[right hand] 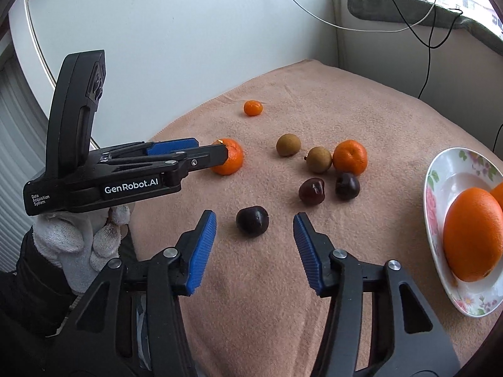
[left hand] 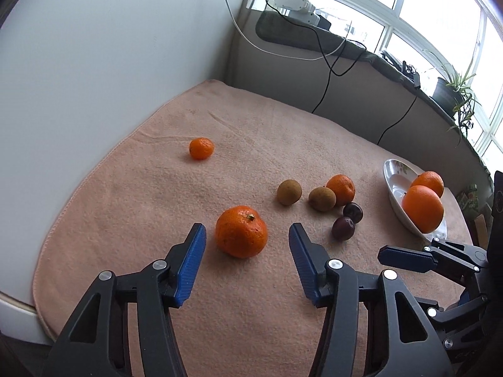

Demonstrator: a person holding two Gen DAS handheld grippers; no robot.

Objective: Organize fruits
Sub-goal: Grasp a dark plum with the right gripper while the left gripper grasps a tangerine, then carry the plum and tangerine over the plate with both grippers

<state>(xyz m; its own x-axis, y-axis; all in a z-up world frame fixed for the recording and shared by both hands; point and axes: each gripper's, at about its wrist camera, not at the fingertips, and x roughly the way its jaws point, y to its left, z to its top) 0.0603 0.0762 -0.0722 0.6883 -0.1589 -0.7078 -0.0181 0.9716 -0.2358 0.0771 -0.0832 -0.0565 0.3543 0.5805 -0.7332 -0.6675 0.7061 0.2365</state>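
My left gripper is open, its blue pads on either side of a large tangerine on the peach towel; the tangerine also shows in the right wrist view. My right gripper is open around a dark plum, not touching it. Two more plums, two brown kiwis, a tangerine and a small tangerine lie on the towel. A floral plate holds two oranges.
A white wall borders the towel on the left and back. A windowsill with cables, a white device and a potted plant runs behind. The left gripper's body and gloved hand stand left of the right gripper.
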